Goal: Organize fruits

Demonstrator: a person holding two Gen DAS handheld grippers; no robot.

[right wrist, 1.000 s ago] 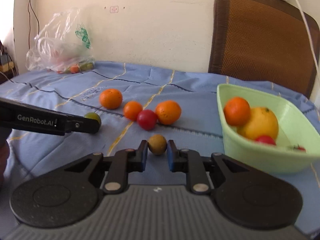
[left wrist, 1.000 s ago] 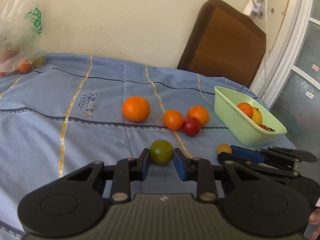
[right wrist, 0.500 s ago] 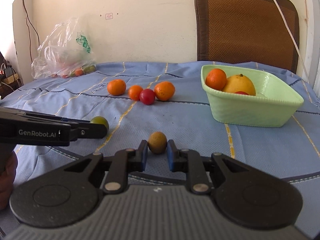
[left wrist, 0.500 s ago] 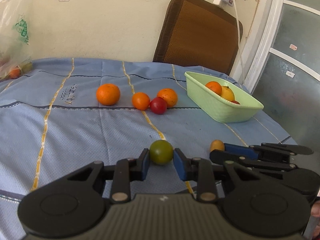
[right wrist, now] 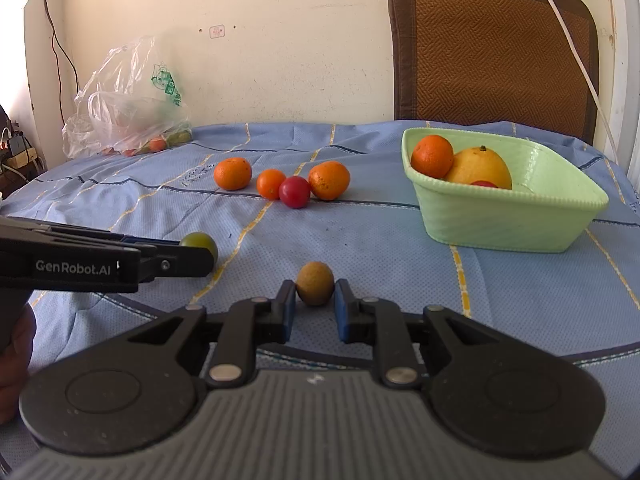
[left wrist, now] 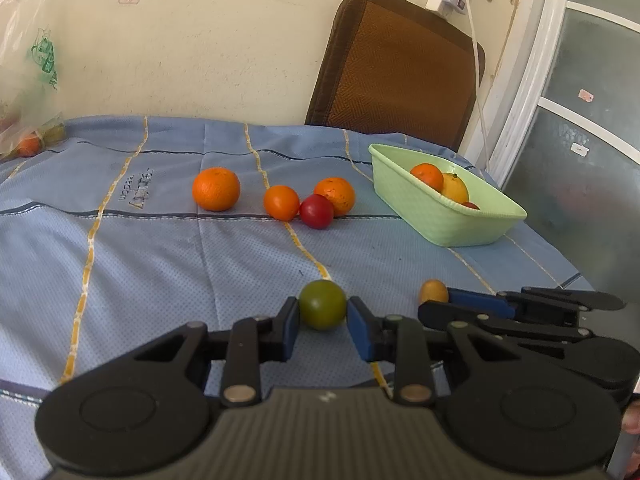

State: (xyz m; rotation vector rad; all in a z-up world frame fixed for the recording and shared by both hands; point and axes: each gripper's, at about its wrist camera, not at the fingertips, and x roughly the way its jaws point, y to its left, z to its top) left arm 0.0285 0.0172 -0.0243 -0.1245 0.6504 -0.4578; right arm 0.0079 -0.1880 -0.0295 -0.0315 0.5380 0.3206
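left claw (left wrist: 323, 316): clamped on green fruit (left wrist: 322, 304) | right claw (right wrist: 315, 304): clamped on brown fruit (right wrist: 315, 282) | green basket (right wrist: 516, 220): right, holding fruit

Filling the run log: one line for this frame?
left gripper: shut on green fruit | right gripper: shut on brown fruit | basket: partly filled

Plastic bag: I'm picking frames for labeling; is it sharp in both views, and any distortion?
Left wrist view: plastic bag smeared at the frame's edge. Right wrist view: bag fairly crisp, translucent. Both views: fisheye bends the tablecloth.
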